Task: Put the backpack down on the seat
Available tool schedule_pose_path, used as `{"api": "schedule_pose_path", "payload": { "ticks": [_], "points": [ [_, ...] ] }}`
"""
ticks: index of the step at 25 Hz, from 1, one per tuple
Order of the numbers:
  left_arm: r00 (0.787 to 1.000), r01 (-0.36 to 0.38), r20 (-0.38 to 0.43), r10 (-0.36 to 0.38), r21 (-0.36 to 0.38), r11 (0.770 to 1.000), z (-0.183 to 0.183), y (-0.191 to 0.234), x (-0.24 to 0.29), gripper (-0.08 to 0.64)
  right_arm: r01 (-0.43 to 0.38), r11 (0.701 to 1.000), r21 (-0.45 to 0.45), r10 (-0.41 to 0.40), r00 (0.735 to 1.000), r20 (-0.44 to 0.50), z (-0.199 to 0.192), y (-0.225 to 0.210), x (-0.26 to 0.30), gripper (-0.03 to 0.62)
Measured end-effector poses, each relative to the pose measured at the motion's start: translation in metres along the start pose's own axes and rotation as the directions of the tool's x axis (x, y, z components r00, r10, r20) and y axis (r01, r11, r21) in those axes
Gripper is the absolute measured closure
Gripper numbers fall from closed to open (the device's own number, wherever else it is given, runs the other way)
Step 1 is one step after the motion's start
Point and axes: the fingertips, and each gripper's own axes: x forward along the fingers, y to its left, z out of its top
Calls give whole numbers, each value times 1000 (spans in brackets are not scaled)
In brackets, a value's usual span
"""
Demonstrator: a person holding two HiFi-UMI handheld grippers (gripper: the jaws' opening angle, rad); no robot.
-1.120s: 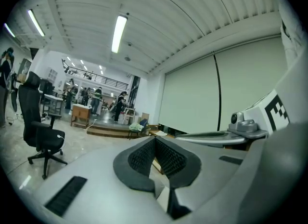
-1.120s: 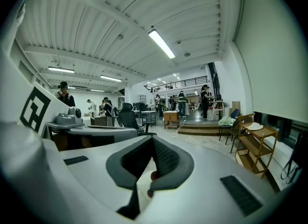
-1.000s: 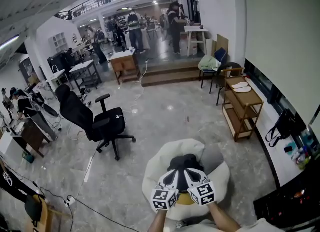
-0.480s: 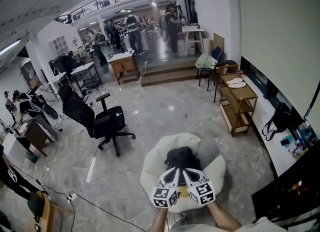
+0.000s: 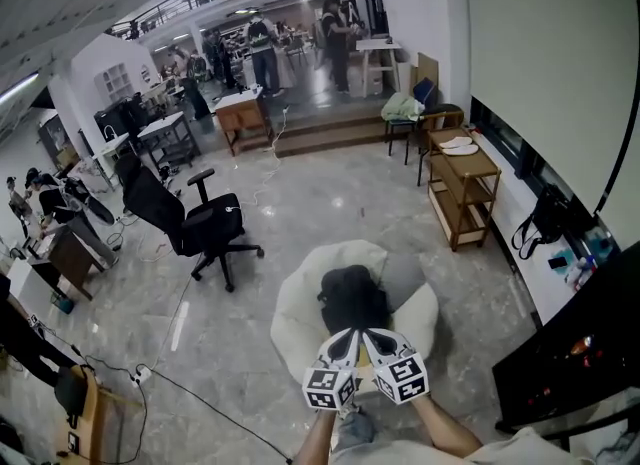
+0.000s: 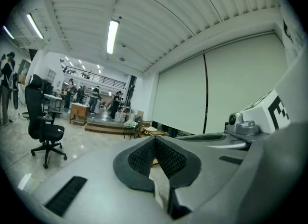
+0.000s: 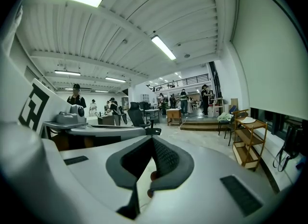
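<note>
Head view shows the black backpack [image 5: 350,297] lying slumped in the hollow of the cream beanbag seat [image 5: 296,305], which sits on the glossy grey stone floor [image 5: 330,203]. The left claw [image 5: 343,341] and right claw [image 5: 374,339] sit side by side at the near edge of the seat. Their tips point toward the backpack, which lies just beyond them, farther from the person. The tips seem to reach its near edge, though contact is hard to judge from this angle. Each gripper view shows its own ribbed pads pressed together with nothing between them, so both claws are closed and empty. A black swivel office chair [image 5: 196,229] stands well apart to the left, and a wooden shelf rack [image 5: 462,193] stands by the right wall.
</note>
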Motion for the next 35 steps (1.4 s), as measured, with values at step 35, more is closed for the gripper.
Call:
{"api": "schedule_pose_path", "payload": {
  "ticks": [35],
  "points": [
    [999, -18, -40, 18, -1, 1000, -31, -115, -121, 529, -20, 999, 46, 21, 1000, -20, -34, 72, -153, 565]
  ]
}}
